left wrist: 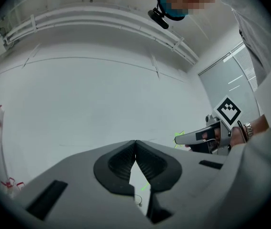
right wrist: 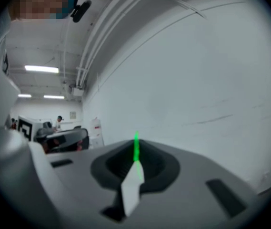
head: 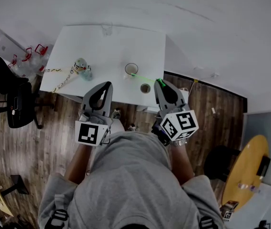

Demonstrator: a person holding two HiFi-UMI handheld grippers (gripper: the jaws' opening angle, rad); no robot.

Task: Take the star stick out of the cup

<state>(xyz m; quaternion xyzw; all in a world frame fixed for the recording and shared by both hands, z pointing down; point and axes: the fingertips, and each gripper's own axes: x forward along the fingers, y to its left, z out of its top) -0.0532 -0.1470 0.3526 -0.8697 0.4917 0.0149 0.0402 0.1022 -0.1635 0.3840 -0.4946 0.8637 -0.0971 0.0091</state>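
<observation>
- Head view: white table (head: 106, 46) with cup (head: 131, 69) upright near its middle-right. A small brown round item (head: 145, 88) sits just near-right of the cup.
- Star stick (head: 147, 78), thin and green, slants from the cup's near rim rightward to the right gripper (head: 160, 81). Can't tell if its far end is inside the cup.
- Right gripper view: right gripper (right wrist: 136, 149) has its jaws nearly closed, pinching the star stick (right wrist: 136, 144), with a green tip poking past the jaw tips.
- Left gripper view: left gripper (left wrist: 135, 144) has its jaw tips touching, nothing between them. A green star shape (left wrist: 179, 136) shows at the right gripper's tip.
- Left gripper (head: 108, 84) hangs over the table's near edge, left of the cup.
- Small toy figure (head: 81, 67) stands on the left of the table.
</observation>
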